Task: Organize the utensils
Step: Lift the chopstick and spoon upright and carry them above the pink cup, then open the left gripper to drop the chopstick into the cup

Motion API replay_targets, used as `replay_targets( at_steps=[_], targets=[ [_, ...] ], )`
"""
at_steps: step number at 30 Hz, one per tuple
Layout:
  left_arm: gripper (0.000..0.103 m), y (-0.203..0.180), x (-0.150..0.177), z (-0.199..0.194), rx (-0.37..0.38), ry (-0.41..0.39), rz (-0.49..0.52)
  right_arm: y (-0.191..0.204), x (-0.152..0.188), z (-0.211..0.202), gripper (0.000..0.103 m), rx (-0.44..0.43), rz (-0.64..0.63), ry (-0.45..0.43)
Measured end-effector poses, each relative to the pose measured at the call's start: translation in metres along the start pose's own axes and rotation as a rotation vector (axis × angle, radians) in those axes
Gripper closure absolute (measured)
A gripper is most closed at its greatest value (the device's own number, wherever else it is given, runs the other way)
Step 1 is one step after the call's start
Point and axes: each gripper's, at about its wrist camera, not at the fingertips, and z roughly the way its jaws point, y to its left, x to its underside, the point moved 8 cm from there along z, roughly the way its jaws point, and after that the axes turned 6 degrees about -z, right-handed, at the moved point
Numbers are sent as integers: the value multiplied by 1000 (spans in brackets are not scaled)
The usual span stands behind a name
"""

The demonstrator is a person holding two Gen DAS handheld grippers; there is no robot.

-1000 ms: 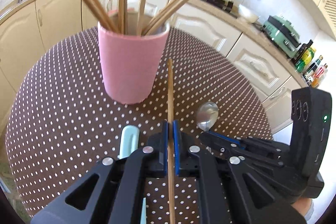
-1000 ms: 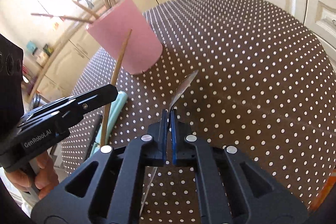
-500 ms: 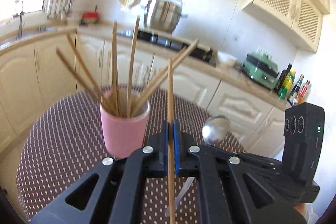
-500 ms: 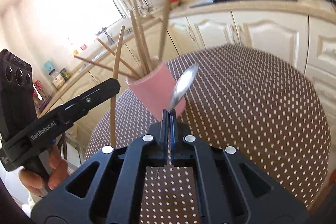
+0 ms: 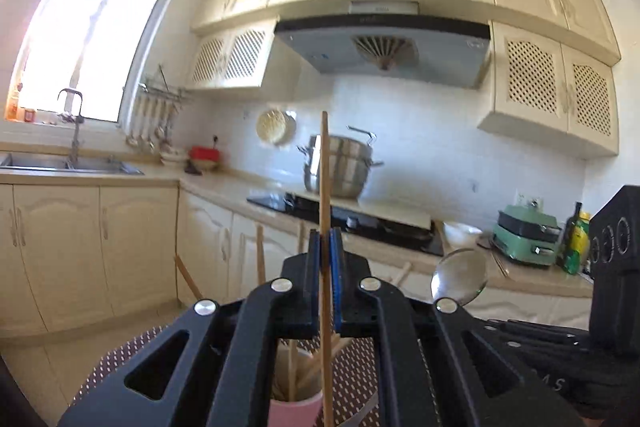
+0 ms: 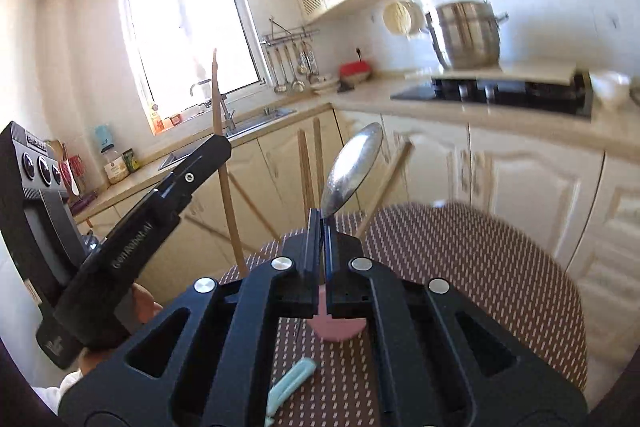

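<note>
My left gripper (image 5: pixel 326 247) is shut on a wooden chopstick (image 5: pixel 324 187) that stands upright; it also shows in the right wrist view (image 6: pixel 222 163). My right gripper (image 6: pixel 323 227) is shut on a metal spoon (image 6: pixel 352 167), bowl up; the spoon also shows in the left wrist view (image 5: pixel 460 277). The pink cup (image 5: pixel 294 413) holding several chopsticks (image 5: pixel 298 367) sits below both grippers on the dotted table, mostly hidden behind the jaws; it also shows in the right wrist view (image 6: pixel 336 329).
The round brown dotted table (image 6: pixel 480 267) lies below. A pale green utensil handle (image 6: pixel 290 387) rests on it near the cup. Kitchen counter, stove with a steel pot (image 5: pixel 340 167) and sink (image 5: pixel 60 163) are behind.
Both grippers have risen and tilted up with the chopstick and the spoon. The cup has dropped from the middle of the views to below the jaws.
</note>
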Motion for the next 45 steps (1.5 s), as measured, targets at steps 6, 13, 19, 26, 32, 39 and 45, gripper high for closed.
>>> replay_targets(
  at_steps=[6,13,19,26,32,39,45],
  targets=[
    [98,8,-22,6,-72,-123,-7,7,-29,13,101,13,-73,-59],
    [98,15,-23,32,-137,-130,-13,8,-35,35,101,35,-123,-62],
    [98,17,-12,43,-161,-135,5,-2,-25,48,101,43,-123,-40],
    [98,18,1,49,-163,-119,14,-9,-15,56,101,42,-113,-18],
    [87,21,5,51,-148,-78,12,-9,-12,59,101,46,-114,-11],
    [70,21,4,40,-143,-49,31,-8,-10,59,101,50,-114,0],
    [61,31,5,29,-166,5,25,-2,-6,59,101,75,-138,11]
  ],
)
